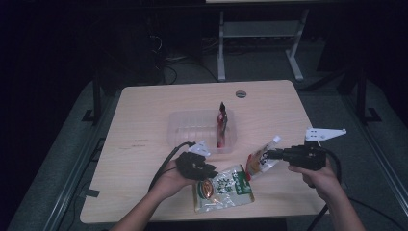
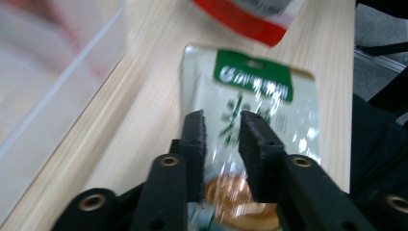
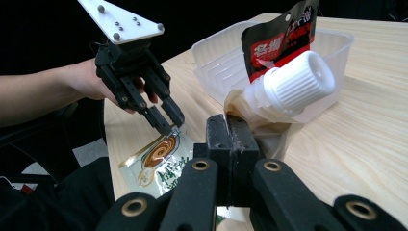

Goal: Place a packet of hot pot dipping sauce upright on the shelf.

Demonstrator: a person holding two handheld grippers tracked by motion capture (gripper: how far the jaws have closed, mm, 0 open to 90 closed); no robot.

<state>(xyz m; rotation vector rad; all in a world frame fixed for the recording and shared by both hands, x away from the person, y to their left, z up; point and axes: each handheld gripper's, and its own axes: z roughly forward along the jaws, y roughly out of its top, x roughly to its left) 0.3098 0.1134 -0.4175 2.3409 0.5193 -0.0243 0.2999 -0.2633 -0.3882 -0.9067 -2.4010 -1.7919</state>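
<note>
A green flat packet point(image 1: 224, 188), light, soft and slippery, lies at lower centre under the parted, empty left gripper point(image 2: 222, 126), best pinched at a sealed edge, while the right gripper point(image 3: 230, 126) is clenched on a spouted pouch point(image 3: 276, 106) right of centre

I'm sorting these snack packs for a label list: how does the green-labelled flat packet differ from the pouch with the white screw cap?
The green-labelled flat packet lies flat on the table, free of any grip, under the left gripper and its parted jaws; the white-capped pouch is pinched in the right gripper. The packet has no spout; the pouch has a ribbed screw cap. The packet looks wider. Both are soft, sealed food packs.
</note>
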